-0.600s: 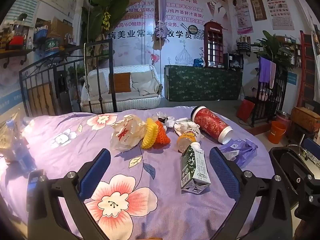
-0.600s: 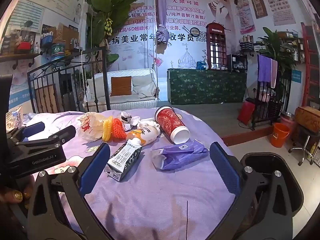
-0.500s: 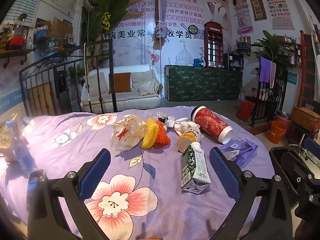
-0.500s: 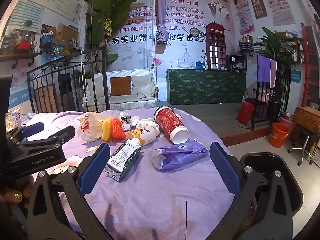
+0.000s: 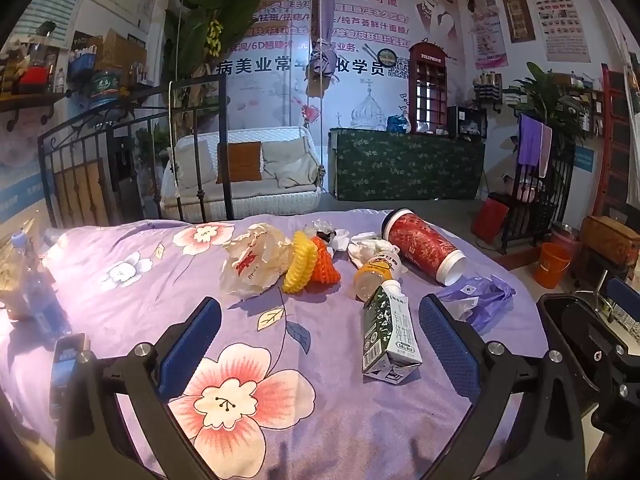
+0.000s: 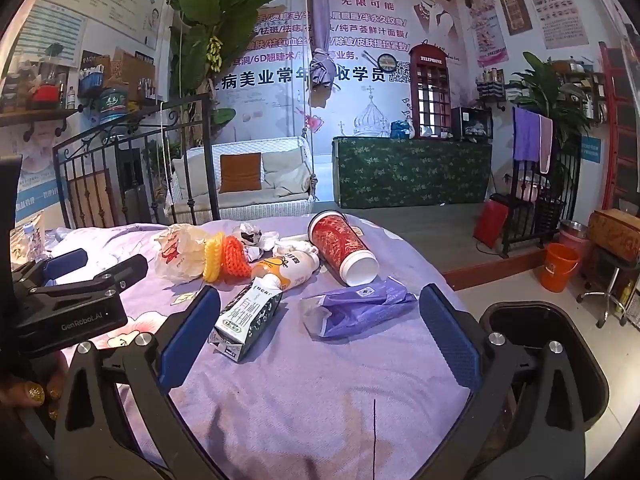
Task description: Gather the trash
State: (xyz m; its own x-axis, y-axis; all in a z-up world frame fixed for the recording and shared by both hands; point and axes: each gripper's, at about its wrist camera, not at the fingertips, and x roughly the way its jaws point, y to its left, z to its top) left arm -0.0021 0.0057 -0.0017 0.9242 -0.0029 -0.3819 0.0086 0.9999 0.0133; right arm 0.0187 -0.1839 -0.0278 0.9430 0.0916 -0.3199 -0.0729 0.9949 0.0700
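Trash lies on a purple flowered bedspread [image 5: 304, 420]: a green milk carton [image 5: 389, 330], an orange drink bottle [image 5: 374, 274], a red paper cup [image 5: 422, 246] on its side, a purple wrapper [image 5: 478, 300], a crumpled plastic bag [image 5: 254, 258], and yellow and orange foam nets [image 5: 308, 266]. My left gripper [image 5: 320, 344] is open and empty above the cloth, short of the carton. My right gripper [image 6: 320, 332] is open and empty, with the carton [image 6: 248, 316] and the purple wrapper [image 6: 360, 306] ahead between its fingers. A black bin [image 6: 552, 360] stands at the right.
A metal bed frame [image 5: 132, 152] rises behind the bed on the left. A water bottle [image 5: 32, 280] stands at the left edge. An orange bucket [image 6: 558, 266] and a stool [image 6: 612, 280] stand on the floor at right. The left gripper's body [image 6: 68, 304] shows in the right wrist view.
The right gripper has drifted slightly; the carton and wrapper sit a little lower left in its view. The left gripper has not visibly moved.
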